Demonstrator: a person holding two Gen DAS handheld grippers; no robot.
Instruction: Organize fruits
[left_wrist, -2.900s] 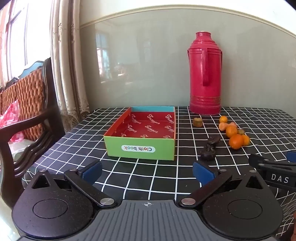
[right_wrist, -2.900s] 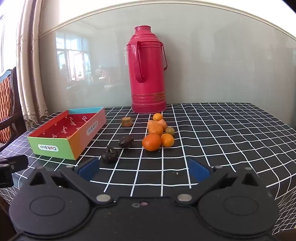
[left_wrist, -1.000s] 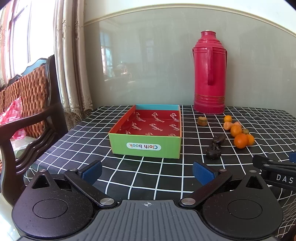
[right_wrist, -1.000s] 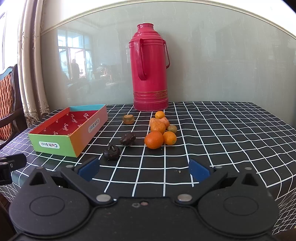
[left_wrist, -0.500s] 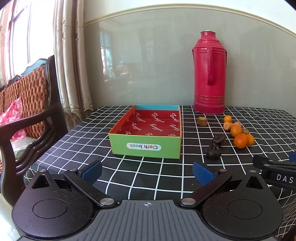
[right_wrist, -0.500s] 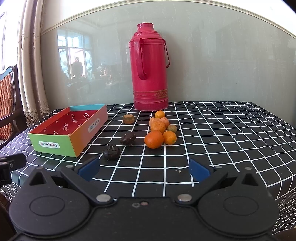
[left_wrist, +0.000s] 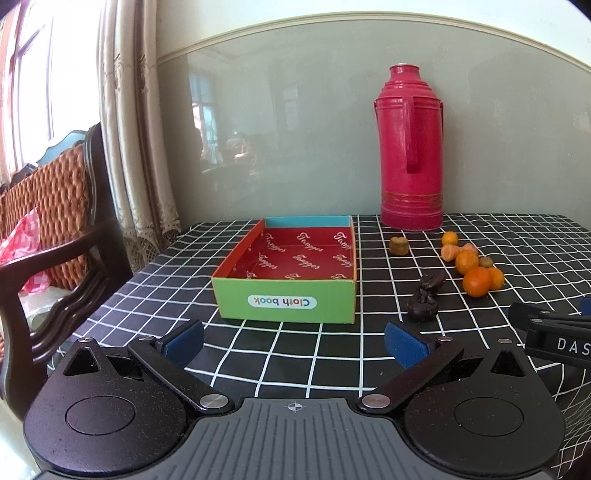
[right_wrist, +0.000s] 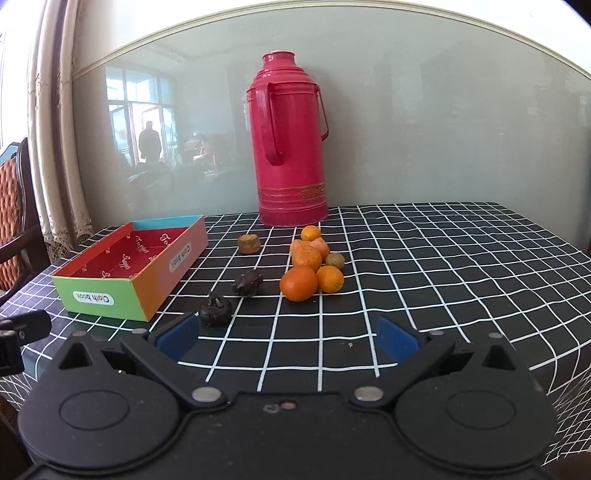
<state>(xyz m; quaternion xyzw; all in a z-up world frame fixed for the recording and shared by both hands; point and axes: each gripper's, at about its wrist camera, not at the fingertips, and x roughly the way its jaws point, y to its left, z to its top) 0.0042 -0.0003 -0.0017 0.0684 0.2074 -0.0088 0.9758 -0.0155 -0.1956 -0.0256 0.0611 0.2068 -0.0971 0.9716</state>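
Both the left gripper (left_wrist: 293, 341) and right gripper (right_wrist: 286, 336) gape empty over the worktop (right_wrist: 443, 258). Oranges (right_wrist: 298, 283) cluster right of the box (left_wrist: 284, 295); only the left view shows a chair (left_wrist: 51, 206).

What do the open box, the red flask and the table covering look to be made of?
Box: looks like printed cardboard, matte, with thin folded walls and sharp creased corners.
Flask: probably painted metal, possibly plastic; a smooth, slightly glossy red shell with gold bands near its base.
Table covering: seems a soft cloth or vinyl sheet, black with a white grid that ripples and drapes over the edge.
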